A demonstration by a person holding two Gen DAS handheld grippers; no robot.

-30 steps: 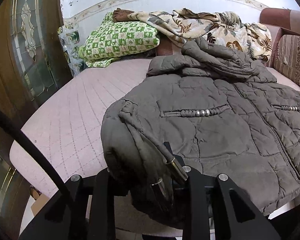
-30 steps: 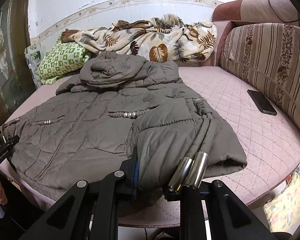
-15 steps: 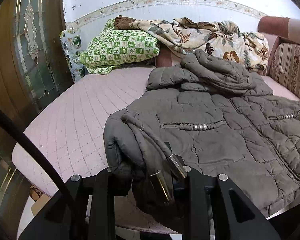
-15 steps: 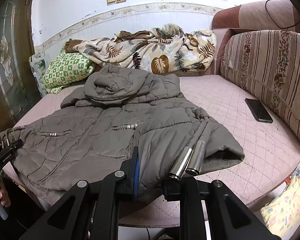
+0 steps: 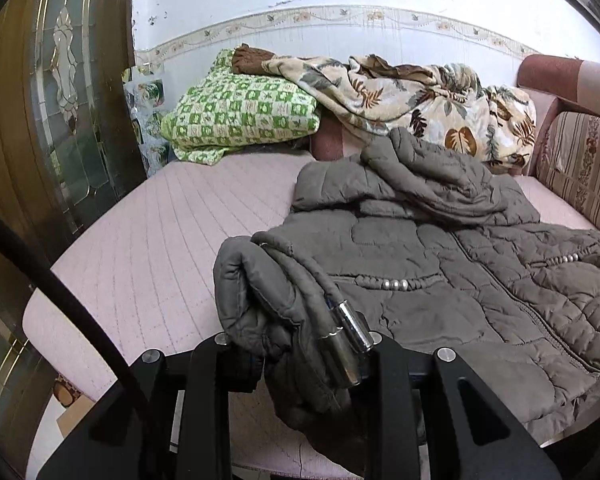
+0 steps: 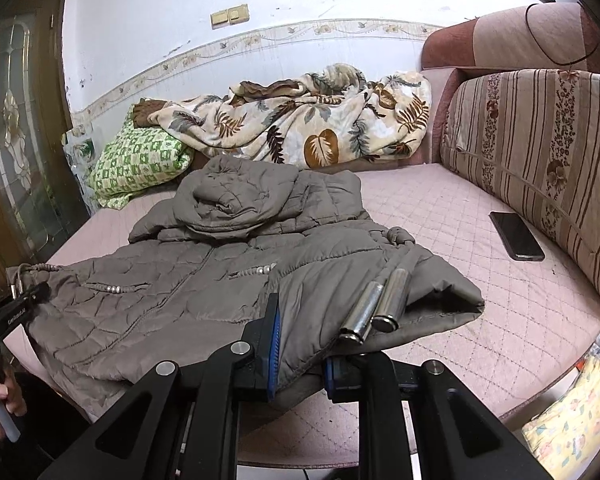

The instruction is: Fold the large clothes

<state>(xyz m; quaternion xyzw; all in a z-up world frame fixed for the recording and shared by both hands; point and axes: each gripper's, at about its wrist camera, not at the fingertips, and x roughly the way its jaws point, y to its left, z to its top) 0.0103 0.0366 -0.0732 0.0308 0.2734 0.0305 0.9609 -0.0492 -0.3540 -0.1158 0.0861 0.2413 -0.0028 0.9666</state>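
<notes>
A grey-brown quilted hooded jacket [image 5: 440,264] lies front-up on the pink quilted bed [image 5: 148,248], hood toward the wall. My left gripper [image 5: 300,364] is shut on the jacket's near left hem corner, which is bunched and lifted, with two metal cord ends [image 5: 346,340] hanging on it. In the right wrist view my right gripper [image 6: 300,364] is shut on the jacket's [image 6: 204,280] near right hem corner, blue pads [image 6: 275,344] pressing the fabric, two metal cord ends [image 6: 376,308] resting on top. The left gripper [image 6: 22,300] also shows at that view's left edge.
A green checked pillow [image 5: 240,116] and a leaf-print blanket [image 6: 308,120] lie along the wall. A dark phone [image 6: 516,236] rests on the bed by the striped sofa cushion [image 6: 540,152]. A glass-panelled door [image 5: 52,120] stands left. A floral bag [image 6: 576,408] sits below the bed's right edge.
Both grippers have risen with the hem corners held, lifting the jacket's near edge off the bed. More of the wall shows in both views.
</notes>
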